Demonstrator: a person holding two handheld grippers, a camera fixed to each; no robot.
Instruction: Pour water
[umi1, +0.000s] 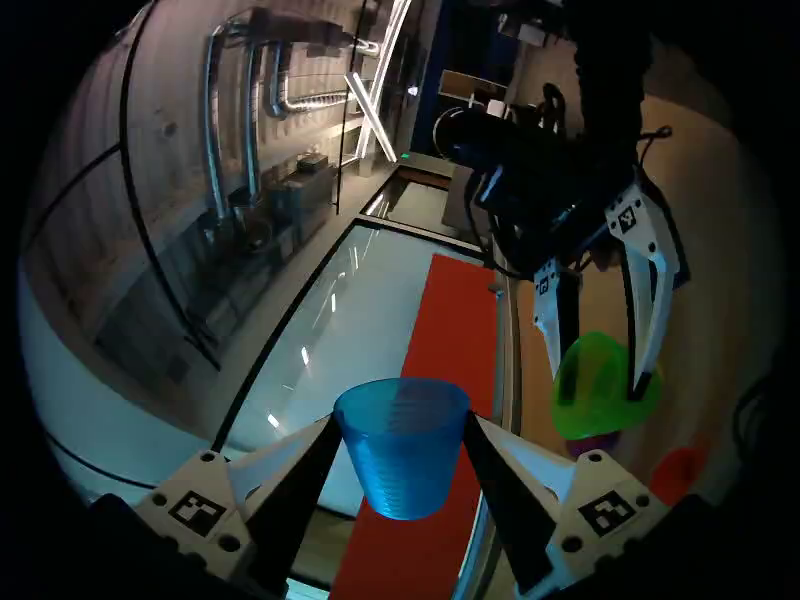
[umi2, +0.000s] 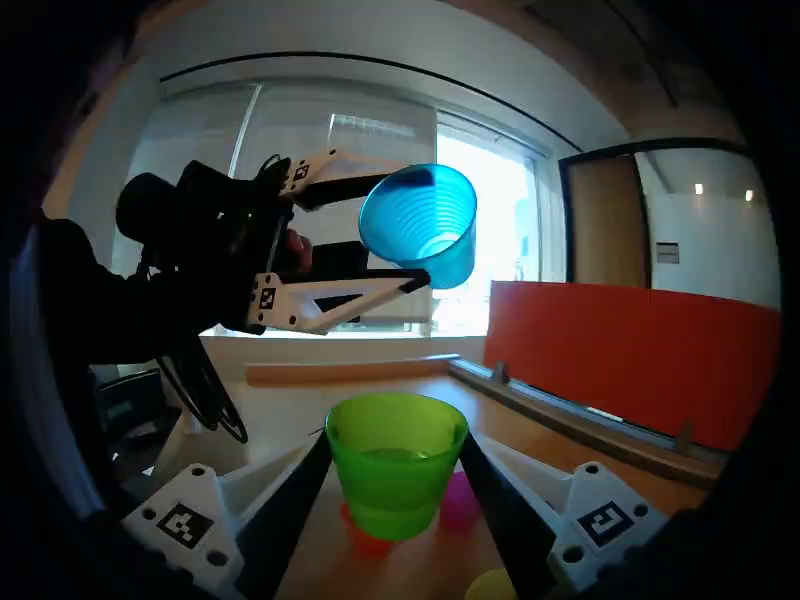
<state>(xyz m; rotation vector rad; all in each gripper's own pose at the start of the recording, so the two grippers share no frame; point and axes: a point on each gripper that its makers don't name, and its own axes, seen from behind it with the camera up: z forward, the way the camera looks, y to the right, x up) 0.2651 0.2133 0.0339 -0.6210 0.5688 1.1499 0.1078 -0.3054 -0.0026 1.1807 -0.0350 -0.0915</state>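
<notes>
Lying near-horizontal, blue cup (umi2: 420, 225), mouth toward upright green cup (umi2: 395, 470).

Red partition (umi2: 640, 350) borders the wooden table (umi2: 420, 572)

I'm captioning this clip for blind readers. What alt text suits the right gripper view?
The right gripper holds a green translucent plastic cup upright over a wooden table. Beyond it, higher, the left gripper holds a blue ribbed plastic cup tipped on its side, mouth toward the camera.
</notes>
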